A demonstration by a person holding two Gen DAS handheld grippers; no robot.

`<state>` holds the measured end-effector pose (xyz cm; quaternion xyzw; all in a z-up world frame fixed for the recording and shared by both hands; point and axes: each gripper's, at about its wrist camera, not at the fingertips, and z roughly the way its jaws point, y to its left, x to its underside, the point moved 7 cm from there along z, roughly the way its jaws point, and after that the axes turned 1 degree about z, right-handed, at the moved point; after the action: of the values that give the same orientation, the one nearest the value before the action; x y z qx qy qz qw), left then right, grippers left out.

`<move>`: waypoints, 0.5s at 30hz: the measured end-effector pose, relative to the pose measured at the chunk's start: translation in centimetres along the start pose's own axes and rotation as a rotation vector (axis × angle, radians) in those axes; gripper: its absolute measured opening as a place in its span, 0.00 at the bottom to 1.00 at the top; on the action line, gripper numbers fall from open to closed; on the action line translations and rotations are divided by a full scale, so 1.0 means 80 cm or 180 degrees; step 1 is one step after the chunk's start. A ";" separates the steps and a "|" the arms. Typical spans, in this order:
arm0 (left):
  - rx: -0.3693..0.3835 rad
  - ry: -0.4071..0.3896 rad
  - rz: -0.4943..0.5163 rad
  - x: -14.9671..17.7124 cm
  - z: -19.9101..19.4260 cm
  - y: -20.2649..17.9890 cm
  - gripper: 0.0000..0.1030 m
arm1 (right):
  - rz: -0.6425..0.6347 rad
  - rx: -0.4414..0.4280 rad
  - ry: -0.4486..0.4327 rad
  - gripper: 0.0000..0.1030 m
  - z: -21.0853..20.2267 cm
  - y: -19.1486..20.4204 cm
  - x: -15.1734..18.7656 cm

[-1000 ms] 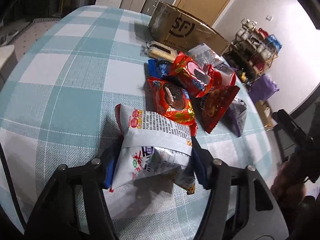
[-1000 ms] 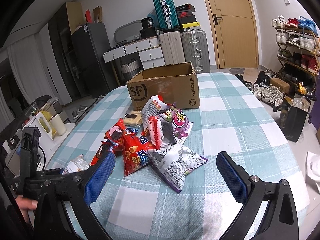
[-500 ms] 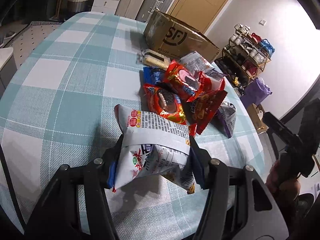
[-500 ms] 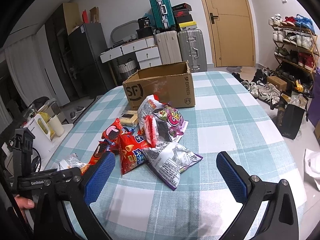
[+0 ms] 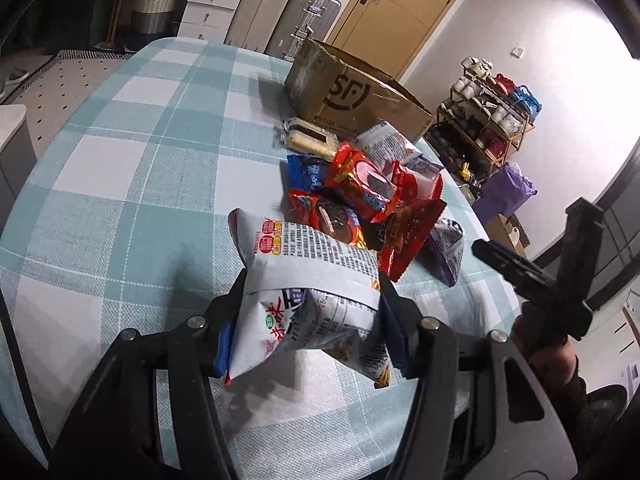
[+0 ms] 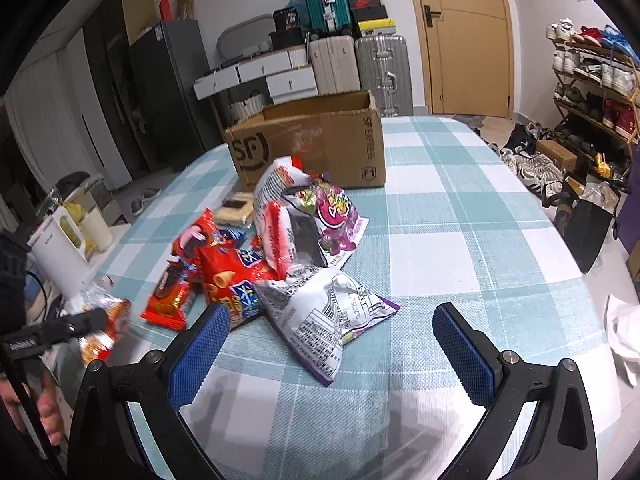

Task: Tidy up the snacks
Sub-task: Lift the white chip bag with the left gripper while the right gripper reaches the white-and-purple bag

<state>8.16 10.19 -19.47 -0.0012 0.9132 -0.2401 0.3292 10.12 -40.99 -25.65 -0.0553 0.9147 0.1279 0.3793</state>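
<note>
Left gripper (image 5: pixel 310 312): you pinch the white bag (image 5: pixel 310 280), clear of the table (image 5: pixel 120 184)
Right gripper (image 6: pixel 330 350): you hold it spread, nothing gripped
Box (image 6: pixel 312 140): behind the snack pile (image 6: pixel 280 248)

Left gripper (image 5: pixel 310 320) is clamped down on a white snack bag (image 5: pixel 308 292), one finger pressing in on each side, so the bag bulges out between them and sits lifted off the table (image 5: pixel 120 200), near its front edge. In the right wrist view you can catch that same gripper at the far left, blurry, with the person's hand (image 6: pixel 36 408) wrapped round its handle.

Right gripper (image 6: pixel 332 344) is spread wide with nothing between its blue pads (image 6: pixel 200 356), hanging over the table's near edge. From the left camera it shows up at the right side, with the hand (image 5: pixel 560 356) gripping it from below.
</note>
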 end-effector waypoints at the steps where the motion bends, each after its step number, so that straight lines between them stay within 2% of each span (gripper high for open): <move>1: -0.0005 -0.0002 -0.0010 -0.001 0.000 0.002 0.54 | -0.0027 -0.0021 0.0027 1.00 0.006 0.000 -0.001; 9: -0.0023 -0.0024 -0.0027 -0.014 0.003 0.012 0.54 | -0.0222 -0.0082 0.0236 1.00 0.051 -0.004 -0.007; 15: -0.0012 0.0007 -0.0037 -0.021 0.010 0.013 0.54 | -0.0203 -0.0206 0.0439 1.00 0.078 -0.005 -0.006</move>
<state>10.11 11.00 -19.43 -0.0068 0.9140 -0.2403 0.3268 14.76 -39.63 -29.64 -0.1052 0.9318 0.1411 0.3173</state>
